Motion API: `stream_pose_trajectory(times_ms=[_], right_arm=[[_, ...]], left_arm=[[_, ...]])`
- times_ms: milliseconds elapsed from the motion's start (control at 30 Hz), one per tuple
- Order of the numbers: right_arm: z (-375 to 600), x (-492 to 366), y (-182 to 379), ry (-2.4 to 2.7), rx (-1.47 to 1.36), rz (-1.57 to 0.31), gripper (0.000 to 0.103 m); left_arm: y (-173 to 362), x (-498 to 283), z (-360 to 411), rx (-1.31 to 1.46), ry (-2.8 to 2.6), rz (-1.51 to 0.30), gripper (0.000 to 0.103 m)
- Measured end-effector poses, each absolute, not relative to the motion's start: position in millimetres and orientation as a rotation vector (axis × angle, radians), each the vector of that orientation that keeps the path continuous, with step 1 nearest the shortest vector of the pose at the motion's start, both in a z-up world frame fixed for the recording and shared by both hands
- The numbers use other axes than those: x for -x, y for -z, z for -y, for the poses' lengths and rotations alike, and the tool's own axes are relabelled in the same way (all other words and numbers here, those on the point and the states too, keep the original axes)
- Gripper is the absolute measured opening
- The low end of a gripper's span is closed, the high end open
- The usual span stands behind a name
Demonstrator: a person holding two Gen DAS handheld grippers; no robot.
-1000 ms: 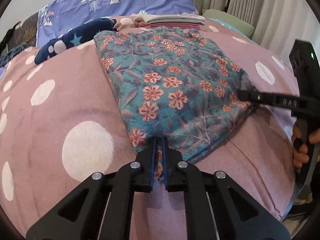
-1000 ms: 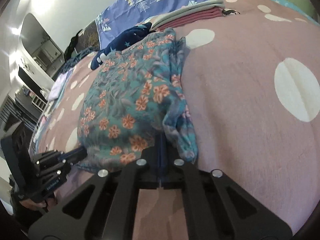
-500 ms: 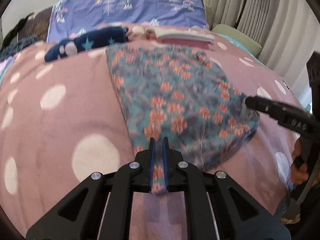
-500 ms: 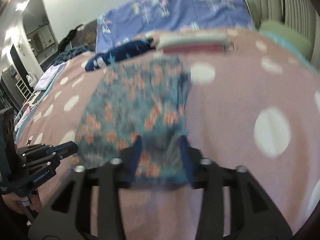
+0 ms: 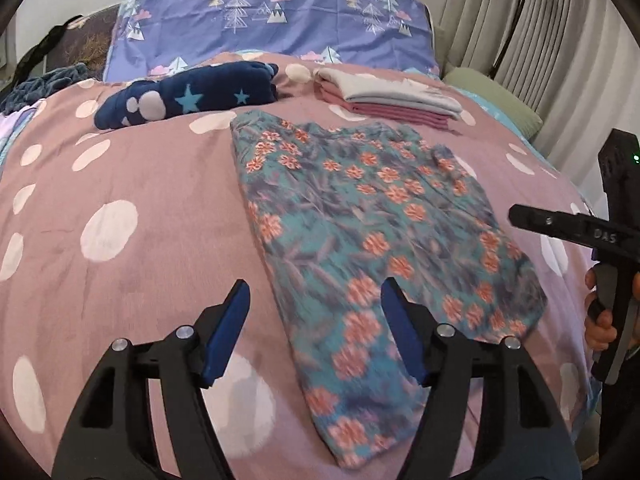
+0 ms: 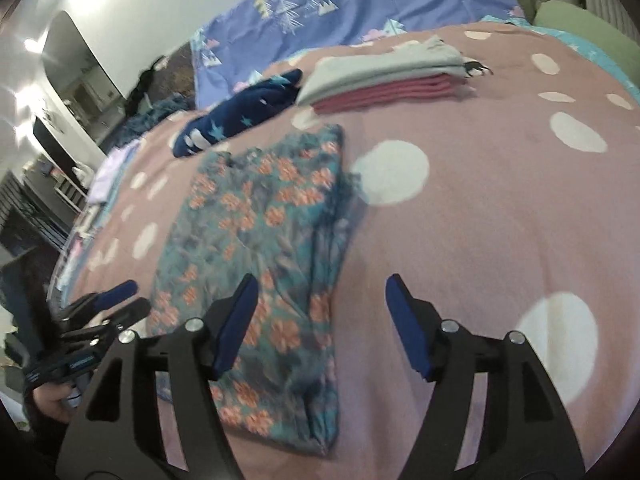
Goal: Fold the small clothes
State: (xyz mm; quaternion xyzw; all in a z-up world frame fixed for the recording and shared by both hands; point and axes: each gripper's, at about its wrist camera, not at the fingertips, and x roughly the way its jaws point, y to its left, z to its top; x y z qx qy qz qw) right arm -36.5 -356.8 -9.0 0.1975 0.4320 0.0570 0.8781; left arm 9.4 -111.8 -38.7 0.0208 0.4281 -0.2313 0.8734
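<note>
Left gripper (image 5: 314,302): tilted downward over the near edge of the bed, jaws spread wide, having just been opening. Nothing pinched; blue pads (image 5: 228,330) clear of the cloth. The floral garment's near left corner shows in the gap between them, lying on the bedspread beneath, not gripped. In the right wrist view this gripper shows at the lower left, a hand (image 6: 52,398) wrapped round its grip.

Floral garment (image 5: 360,216): teal with orange flowers, folded to a rough rectangle, lying flat on the pink spotted bedspread (image 5: 120,184), its long side running away from the cameras. Somewhat blurred.

Beyond it, left to right: a navy starred cloth (image 5: 188,94), then a stack of folded clothes (image 5: 384,96), grey on top, pink below. Both sit apart from the floral garment. A purple pillow (image 5: 272,16) stands behind them.

Right gripper (image 6: 322,306): likewise angled downward, jaws wide apart, also just been opening, holding nothing. The garment's near right edge lies under its left pad (image 6: 236,324); the right pad hangs over bare bedspread. From the left wrist view, its finger juts in from the right edge, the holding hand (image 5: 600,316) low on the handle.
</note>
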Motion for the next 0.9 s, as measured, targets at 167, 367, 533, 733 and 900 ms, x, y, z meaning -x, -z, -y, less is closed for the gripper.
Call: stream_pose_trajectory(times_ms=[167, 367, 533, 733, 900], right_arm=[[369, 15, 27, -0.217, -0.504, -0.943, 0.055], [371, -6, 45, -0.334, -0.532, -0.988, 0.053], [369, -35, 49, -0.373, -0.524, -1.005, 0.061], [352, -64, 44, -0.404, -0.462, -0.983, 0.062], [338, -64, 44, -0.416, -0.421, -0.999, 0.025]], left_arm=[[56, -46, 103, 0.053, 0.53, -0.998, 0.068], [72, -61, 116, 0.063, 0.579, -1.045, 0.068], [76, -83, 129, 0.036, 0.635, -1.045, 0.068], [76, -103, 138, 0.015, 0.653, -1.049, 0.059], [63, -97, 149, -0.086, 0.679, -0.982, 0.024]])
